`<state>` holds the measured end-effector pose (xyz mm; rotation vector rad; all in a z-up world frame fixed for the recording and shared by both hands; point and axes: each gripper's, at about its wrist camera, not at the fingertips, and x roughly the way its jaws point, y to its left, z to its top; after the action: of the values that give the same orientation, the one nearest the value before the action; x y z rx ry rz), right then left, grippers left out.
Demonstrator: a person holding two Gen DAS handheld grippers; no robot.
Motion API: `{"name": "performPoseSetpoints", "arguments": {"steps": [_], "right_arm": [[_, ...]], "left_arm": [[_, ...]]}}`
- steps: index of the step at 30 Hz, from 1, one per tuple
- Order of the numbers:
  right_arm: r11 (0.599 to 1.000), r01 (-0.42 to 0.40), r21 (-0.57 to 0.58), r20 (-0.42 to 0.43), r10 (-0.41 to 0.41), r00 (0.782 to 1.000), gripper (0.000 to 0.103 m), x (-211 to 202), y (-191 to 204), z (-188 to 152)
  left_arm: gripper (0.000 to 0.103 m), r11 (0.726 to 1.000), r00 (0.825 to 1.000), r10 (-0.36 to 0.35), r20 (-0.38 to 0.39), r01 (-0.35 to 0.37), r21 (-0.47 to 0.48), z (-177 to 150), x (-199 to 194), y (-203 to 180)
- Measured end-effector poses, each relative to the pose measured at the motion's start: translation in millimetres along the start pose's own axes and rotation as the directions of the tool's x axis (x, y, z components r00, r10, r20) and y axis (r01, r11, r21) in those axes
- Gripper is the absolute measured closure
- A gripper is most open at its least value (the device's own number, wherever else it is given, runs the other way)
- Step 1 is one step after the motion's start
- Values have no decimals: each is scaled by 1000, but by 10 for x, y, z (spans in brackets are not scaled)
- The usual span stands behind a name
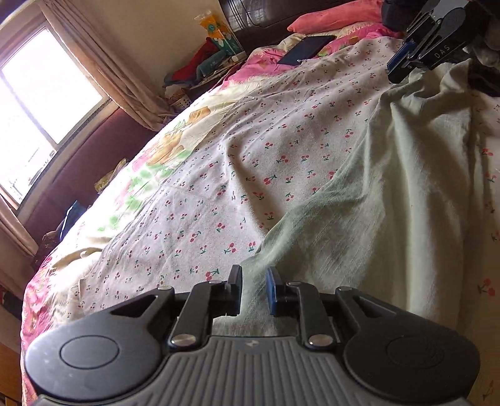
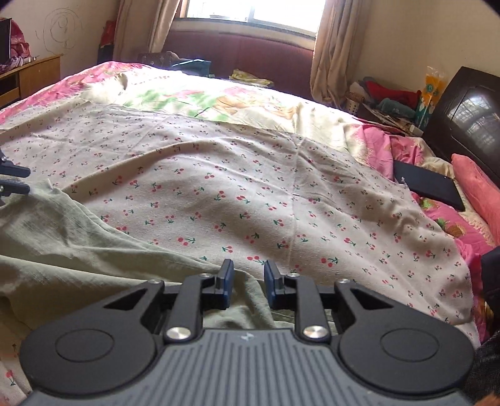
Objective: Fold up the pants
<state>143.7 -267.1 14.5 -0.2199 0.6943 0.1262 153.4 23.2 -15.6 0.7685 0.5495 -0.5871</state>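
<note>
Handling pale green pants [image 1: 390,193]: light, limp woven cloth with a slubby, linen-like weave, no stiffness, likely to sag and drape from any hold. Not slippery by the look of it; matte surface should grip well against rubber pads. Not fragile, but loose weave could snag or stretch if dragged.

Lying crumpled across near side of bed [image 2: 250,93], on top of cherry-print sheet [image 2: 250,187], long creases running along the fabric. Frayed-looking edge visible in right wrist view, beside the other tool's tips.

Left gripper [image 1: 253,289] low over one part of the cloth, fingers [image 1: 235,289] parted a little, fabric seen in the gap, pads not visibly pressing on it. Right gripper [image 2: 245,282] over another part, fingers [image 2: 225,282] likewise slightly spread above a fold, nothing pinched.

Best hold, as a judgement: hem or waistband edges, where doubled seams give thickness to bite on; a single layer mid-panel would just bunch. Two holds well apart needed to keep an edge taut.

Sheet underneath: thin cotton, wrinkled, soft give from mattress below, so easy to catch sheet together with pants. Floral pink quilt [image 2: 437,237] beyond, dark flat phone-like slab [image 2: 428,184] near pink pillow [image 2: 478,187], well apart from cloth. Dark glossy headboard [image 2: 468,109], curtained window [image 2: 250,12] behind.
</note>
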Motion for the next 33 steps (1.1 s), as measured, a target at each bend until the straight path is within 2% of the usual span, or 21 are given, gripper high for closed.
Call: {"name": "performPoseSetpoints", "arguments": {"steps": [2, 4, 6, 8, 10, 12, 16, 19, 20, 23, 26, 30, 33], "right_arm": [[996, -91, 15, 13, 91, 996, 81, -39, 175, 16], [980, -196, 28, 8, 196, 981, 81, -49, 384, 23], [945, -327, 23, -13, 327, 945, 81, -81, 692, -14], [906, -423, 14, -54, 423, 904, 81, -138, 942, -107], [878, -479, -8, -93, 476, 874, 81, -205, 1129, -218], [862, -504, -54, -125, 495, 860, 81, -243, 1264, -290], [858, -486, -165, -153, 465, 872, 80, -226, 1486, -298], [850, -415, -324, -153, 386, 910, 78, -203, 1645, -291], [850, -399, -345, -152, 369, 917, 78, -208, 1650, -288], [859, -399, -319, -176, 360, 916, 78, -215, 1521, -286], [857, -375, -353, -201, 322, 925, 76, -194, 1463, -363], [859, -363, -360, -196, 310, 930, 76, -82, 1466, -385], [865, -372, -337, -201, 320, 926, 86, 0, 1450, -314]], "left_arm": [[70, 1000, 1000, 20, -16, -21, -15, -79, -73, -34], [69, 998, 999, 32, -40, -34, -57, -173, -189, -28], [69, 995, 998, 32, -53, -36, -88, -285, -360, -21], [68, 994, 998, 21, -63, -27, -102, -368, -511, -46], [61, 992, 998, -20, -59, 13, -124, -454, -657, -104], [60, 991, 997, -57, -47, 50, -124, -502, -729, -180], [60, 984, 994, -110, -4, 108, -140, -504, -792, -265], [60, 985, 990, -142, 16, 143, -101, -473, -848, -347], [60, 985, 988, -153, 20, 155, -78, -473, -869, -382], [59, 974, 974, -222, 40, 224, -46, -476, -933, -471], [59, 965, 964, -260, 51, 262, -25, -443, -928, -573], [58, 977, 977, -214, 11, 214, 2, -385, -738, -663], [58, 984, 983, -178, -34, 178, -7, -362, -570, -625]]}}
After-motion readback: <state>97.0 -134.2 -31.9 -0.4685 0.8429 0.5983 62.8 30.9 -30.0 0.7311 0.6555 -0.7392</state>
